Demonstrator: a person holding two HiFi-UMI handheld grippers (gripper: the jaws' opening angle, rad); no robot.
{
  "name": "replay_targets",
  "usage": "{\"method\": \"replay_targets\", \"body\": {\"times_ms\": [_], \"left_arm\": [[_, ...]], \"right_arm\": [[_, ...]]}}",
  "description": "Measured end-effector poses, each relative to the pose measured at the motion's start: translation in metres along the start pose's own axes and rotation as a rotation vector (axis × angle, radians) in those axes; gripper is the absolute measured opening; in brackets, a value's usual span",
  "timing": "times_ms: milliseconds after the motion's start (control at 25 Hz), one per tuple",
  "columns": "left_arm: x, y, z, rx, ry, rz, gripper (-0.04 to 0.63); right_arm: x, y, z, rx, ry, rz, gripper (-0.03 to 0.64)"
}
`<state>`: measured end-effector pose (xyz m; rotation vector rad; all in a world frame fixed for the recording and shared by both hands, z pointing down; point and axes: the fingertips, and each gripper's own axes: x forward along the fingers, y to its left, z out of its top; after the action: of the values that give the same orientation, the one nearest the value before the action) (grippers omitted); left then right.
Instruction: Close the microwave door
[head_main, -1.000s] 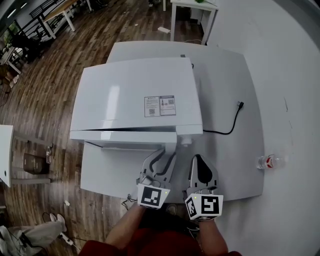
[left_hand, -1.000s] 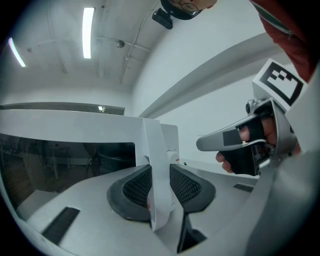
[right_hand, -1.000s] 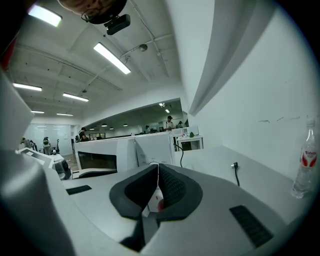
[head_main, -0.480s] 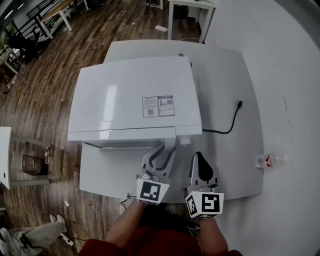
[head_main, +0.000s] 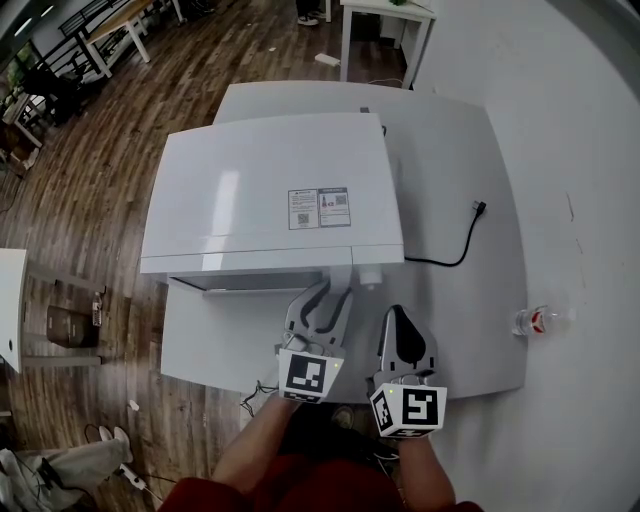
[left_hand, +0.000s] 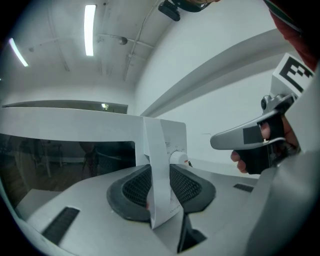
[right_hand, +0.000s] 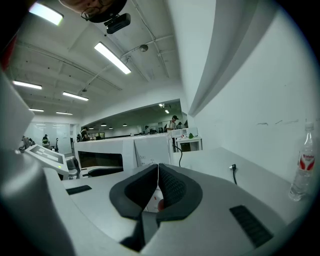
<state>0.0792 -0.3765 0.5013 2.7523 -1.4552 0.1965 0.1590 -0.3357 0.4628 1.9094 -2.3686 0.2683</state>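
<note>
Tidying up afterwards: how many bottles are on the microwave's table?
1: a clear plastic bottle near the table's front right edge. The microwave could hide others behind it.

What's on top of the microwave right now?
Only a printed label lies on the microwave top; nothing else stands there. Its cavity cannot be seen: that top and the door cover it.

We find no readable words anywhere.
We see a sticker (head_main: 320, 208) on the microwave (head_main: 250, 180) top and a red bottle label (head_main: 539, 322), both too small to read.
</note>
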Motion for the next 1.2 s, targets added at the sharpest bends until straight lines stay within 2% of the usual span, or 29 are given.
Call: {"method": "replay_targets", "body": {"times_ms": [280, 440, 760, 920, 1200], "left_arm": [[-0.025, -0.002, 0.006, 0.023, -0.008, 0.034, 0.126], [-0.051, -0.005, 0.014, 0.009, -0.005, 0.064, 0.126], [-0.116, 0.008, 0.045, -0.028, 0.009, 0.204, 0.107], [-0.146, 0.011, 0.076, -0.005, -0.047, 0.259, 0.07], [-0.195, 0.017, 0.133, -0.008, -0.172, 0.354, 0.029]], "right_arm": [[-0.018, 0.005, 0.007, -0.003, -0.026, 0.025, 0.028], [-0.031, 0.014, 0.015, -0.004, -0.044, 0.047, 0.028], [-0.058, 0.048, 0.049, -0.021, -0.119, 0.122, 0.028], [-0.076, 0.061, 0.072, -0.039, -0.16, 0.153, 0.028], [-0.098, 0.079, 0.103, -0.067, -0.218, 0.2, 0.028]]}}
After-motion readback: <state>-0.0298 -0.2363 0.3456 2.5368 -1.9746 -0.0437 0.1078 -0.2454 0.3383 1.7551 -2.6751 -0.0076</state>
